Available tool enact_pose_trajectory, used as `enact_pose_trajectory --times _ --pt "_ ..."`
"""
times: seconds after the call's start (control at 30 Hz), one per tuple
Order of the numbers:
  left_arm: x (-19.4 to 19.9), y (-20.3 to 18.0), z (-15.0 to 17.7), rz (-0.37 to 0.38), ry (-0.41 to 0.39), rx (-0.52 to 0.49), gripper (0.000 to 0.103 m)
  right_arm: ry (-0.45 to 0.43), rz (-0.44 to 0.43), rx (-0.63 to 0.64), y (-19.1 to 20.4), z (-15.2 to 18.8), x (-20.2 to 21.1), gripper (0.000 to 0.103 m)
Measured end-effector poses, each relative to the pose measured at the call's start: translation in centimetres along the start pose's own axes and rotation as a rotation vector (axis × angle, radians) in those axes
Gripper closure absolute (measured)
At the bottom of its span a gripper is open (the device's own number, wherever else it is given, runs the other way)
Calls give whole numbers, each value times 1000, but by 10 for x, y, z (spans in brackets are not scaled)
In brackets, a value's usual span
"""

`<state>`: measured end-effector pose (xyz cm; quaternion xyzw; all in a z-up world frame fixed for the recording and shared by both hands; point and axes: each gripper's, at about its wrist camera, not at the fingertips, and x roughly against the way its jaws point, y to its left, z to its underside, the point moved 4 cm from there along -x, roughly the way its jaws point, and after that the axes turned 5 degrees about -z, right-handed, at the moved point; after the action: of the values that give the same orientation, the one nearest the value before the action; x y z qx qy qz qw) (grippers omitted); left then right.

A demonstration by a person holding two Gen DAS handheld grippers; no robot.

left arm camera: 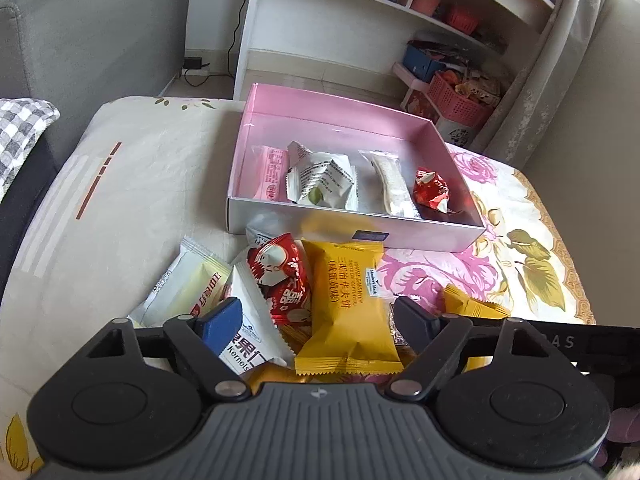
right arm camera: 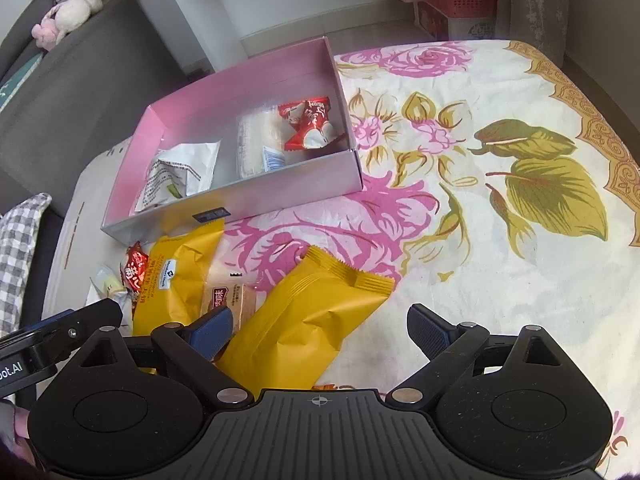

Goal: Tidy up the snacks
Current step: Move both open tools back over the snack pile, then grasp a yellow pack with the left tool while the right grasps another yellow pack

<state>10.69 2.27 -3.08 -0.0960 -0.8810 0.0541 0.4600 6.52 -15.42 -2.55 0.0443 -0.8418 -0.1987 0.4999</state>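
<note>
My left claw (left arm camera: 316,316) is open, its fingers spread either side of a yellow wafer packet (left arm camera: 347,304) and gripping nothing. My right claw (right arm camera: 320,332) is open too, with a second yellow packet (right arm camera: 304,320) lying between its fingers, closer to the left finger.

Both packets look light, puffy and crinkly. I judge the foil to be slippery, and the wafers inside could crack, so I would close gently across the flat middle rather than on a crimped end.

Taking the pink box (left arm camera: 352,228) as the landmark: the pile of loose snacks lies on the flowered cloth (right arm camera: 500,208) just in front of its near wall, on my side. A red candy packet (left arm camera: 280,280) and a white nut packet (left arm camera: 256,320) lie just left of the wafer packet. Inside the box are four snacks in a row, among them a red twisted candy (left arm camera: 432,192) at its right end.
</note>
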Motion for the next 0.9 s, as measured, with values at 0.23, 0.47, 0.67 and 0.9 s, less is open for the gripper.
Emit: enact_pose_trajectory --times 0.23,0.47,0.67,0.9 --pt "-2 -10 1 50 1 -25 44 53 -49 -37 -3 7 -15 25" --pt "-11 -20 4 61 19 -41 50 20 -48 33 -3 2 -6 51" --pt "-24 -28 7 48 35 -59 52 -4 -12 87 -13 -8 -2 53" --pt "-35 -34 9 9 48 -82 52 -5 0 79 -25 -15 -1 51"
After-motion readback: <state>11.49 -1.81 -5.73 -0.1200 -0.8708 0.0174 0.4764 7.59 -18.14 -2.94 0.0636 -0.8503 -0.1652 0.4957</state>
